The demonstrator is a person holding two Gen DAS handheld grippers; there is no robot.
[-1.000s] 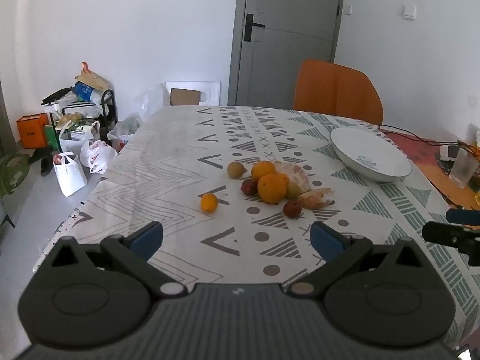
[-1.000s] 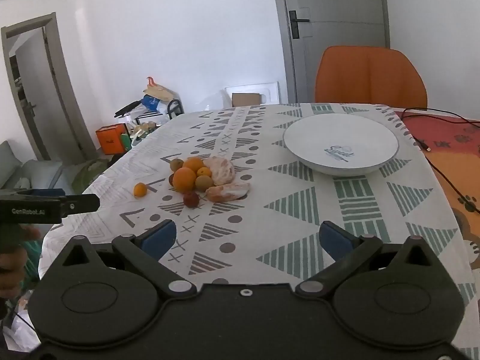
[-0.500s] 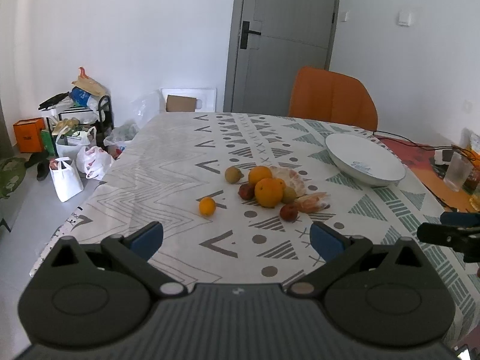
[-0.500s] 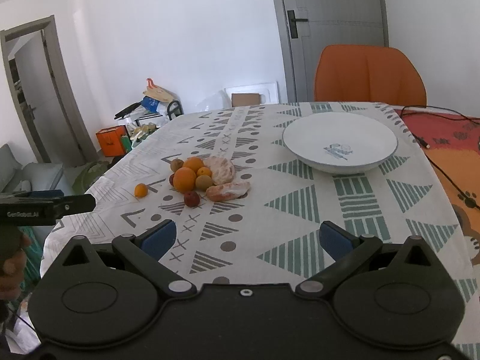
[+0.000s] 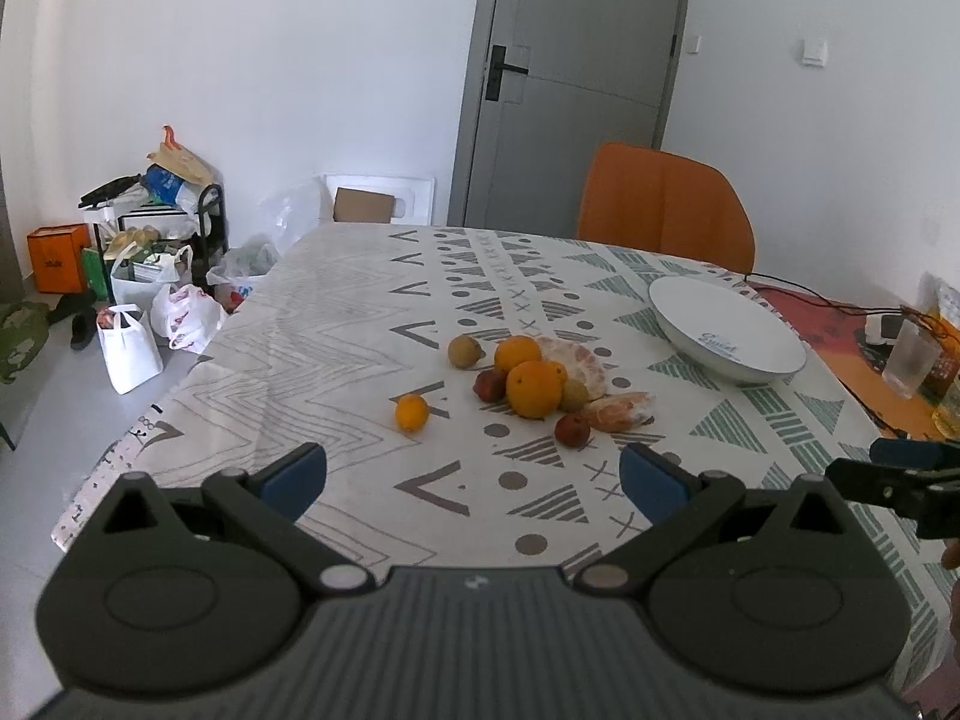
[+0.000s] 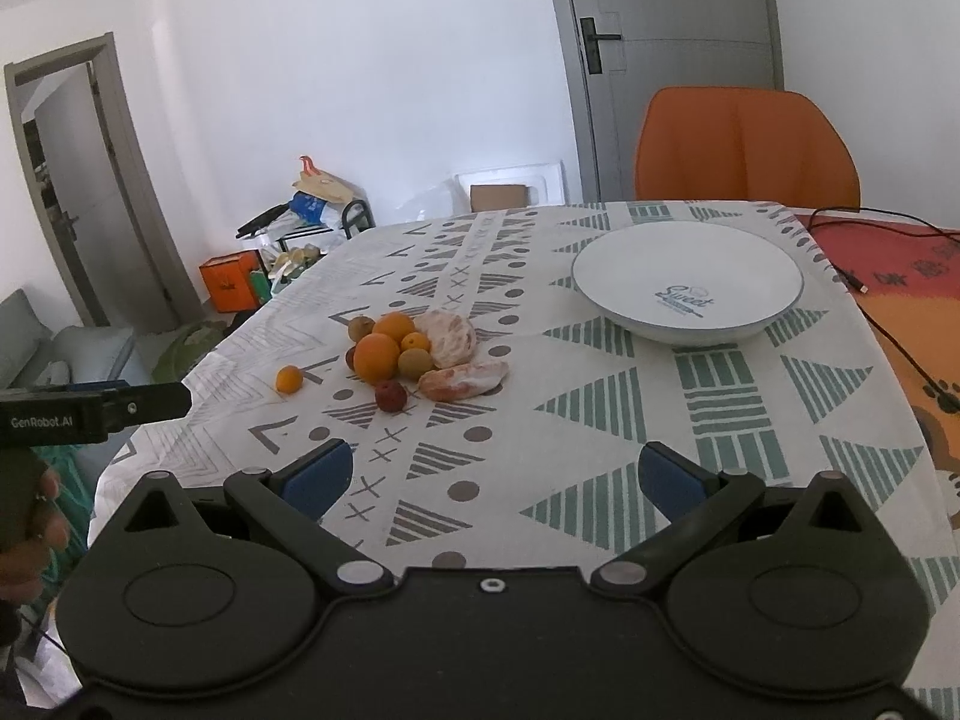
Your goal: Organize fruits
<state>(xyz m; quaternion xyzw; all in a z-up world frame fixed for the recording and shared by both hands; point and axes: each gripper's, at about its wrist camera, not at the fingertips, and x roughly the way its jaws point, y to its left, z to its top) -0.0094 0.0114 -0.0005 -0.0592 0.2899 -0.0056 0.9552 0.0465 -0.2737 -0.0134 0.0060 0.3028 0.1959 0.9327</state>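
The left gripper [image 5: 473, 477] is held above the near edge of the table [image 5: 336, 324] with its jaws spread wide and nothing between the blue pads [image 5: 294, 477]. The right gripper [image 6: 491, 476] is in the same condition: jaws wide apart, empty, above the near part of the patterned tablecloth [image 6: 600, 420]. The fruit pile [image 5: 531, 375] lies near the middle of the table, ahead of both grippers and well apart from them. It consists of two large oranges [image 5: 534, 389] touching each other, two peeled citrus pieces [image 5: 618, 410] on the right side of the pile, two dark red fruits [image 5: 572, 430], and brownish-green round fruits [image 5: 464, 351] at the pile's far-left edge and tucked against the front orange. One small orange fruit [image 5: 411, 412] sits apart, to the left of the pile. In the right wrist view, a further small orange fruit [image 6: 415, 341] shows within the pile. The white bowl [image 6: 618, 282], marked "Sweet" inside, stands empty on the cloth to the right of the pile and not touching it. An orange chair [image 6: 744, 144] stands at the far side of the table. Bags and boxes [image 5: 138, 276] occupy the floor at left.
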